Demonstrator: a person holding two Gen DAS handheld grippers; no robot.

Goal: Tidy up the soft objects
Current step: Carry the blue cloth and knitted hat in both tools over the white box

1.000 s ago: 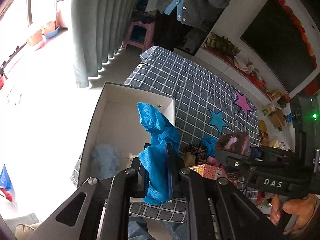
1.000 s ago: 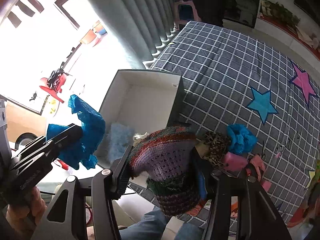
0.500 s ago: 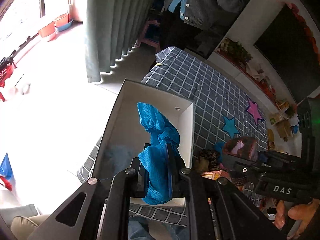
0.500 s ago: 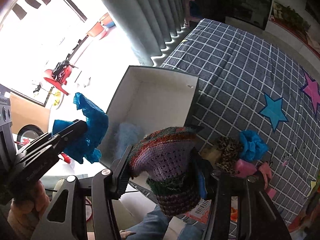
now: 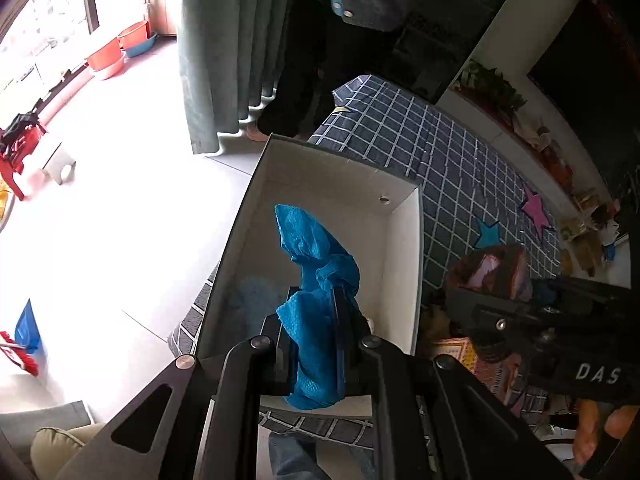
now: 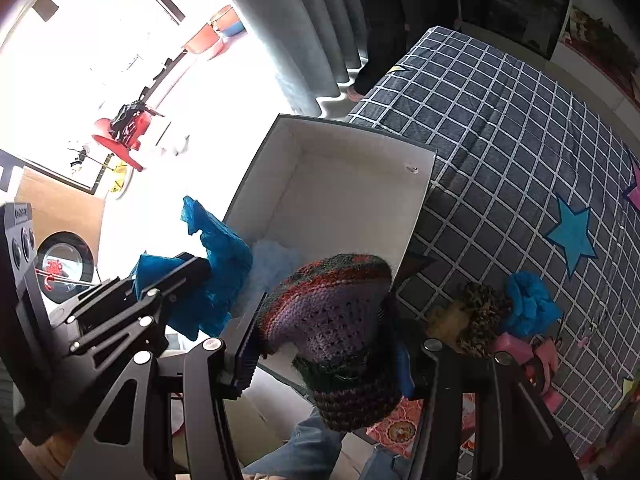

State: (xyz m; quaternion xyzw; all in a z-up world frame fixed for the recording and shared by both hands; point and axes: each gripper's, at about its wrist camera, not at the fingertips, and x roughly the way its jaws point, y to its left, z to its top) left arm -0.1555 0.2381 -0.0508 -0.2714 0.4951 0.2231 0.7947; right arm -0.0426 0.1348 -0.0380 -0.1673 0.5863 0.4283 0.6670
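Note:
My left gripper is shut on a crumpled blue cloth and holds it above the open white box; both also show at the left of the right wrist view, gripper and cloth. My right gripper is shut on a purple and red knitted hat over the box's near right corner. The hat also shows at the right of the left wrist view. A pale blue fluffy item lies inside the box.
The box stands at the left edge of a checked table cover with star patches. A leopard-print item, a blue scrunchie, pink items and a patterned box lie to the right. A person stands beyond the table by curtains.
Both grippers have moved forward and left over the box with their loads still held. The box now fills more of both views.

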